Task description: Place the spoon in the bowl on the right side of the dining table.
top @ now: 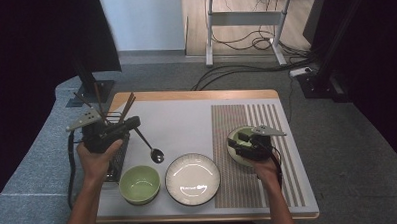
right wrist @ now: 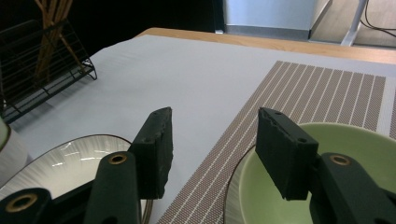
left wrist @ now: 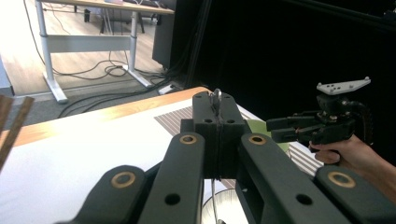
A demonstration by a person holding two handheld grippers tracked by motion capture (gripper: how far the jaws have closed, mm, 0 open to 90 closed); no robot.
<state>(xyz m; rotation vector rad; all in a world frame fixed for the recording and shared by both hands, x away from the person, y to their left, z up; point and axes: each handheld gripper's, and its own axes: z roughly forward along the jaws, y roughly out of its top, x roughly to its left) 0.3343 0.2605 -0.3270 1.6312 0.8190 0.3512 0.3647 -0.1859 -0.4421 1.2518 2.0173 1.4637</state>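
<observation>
Held in the left tool (top: 118, 129), pinched tight: spoon (top: 148, 144), gripped by the handle end, long axis slanting down and rightward, round scoop lowest, hanging above the bench (top: 186, 117) just past the green bowl (top: 139, 184) and white plate (top: 193, 178). Farther right, right tool (top: 236, 142) partly open, holding nothing, poised over the edge of the green dish (right wrist: 336, 182) on the striped mat (top: 247, 125).

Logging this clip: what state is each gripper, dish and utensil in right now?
left gripper: shut on the spoon's handle.
spoon: held slanted, bowl end just above the table.
right gripper: open, over the green plate's rim.
green plate: flat on the striped mat, empty.
green bowl: upright, empty.
white plate: flat, empty.
</observation>
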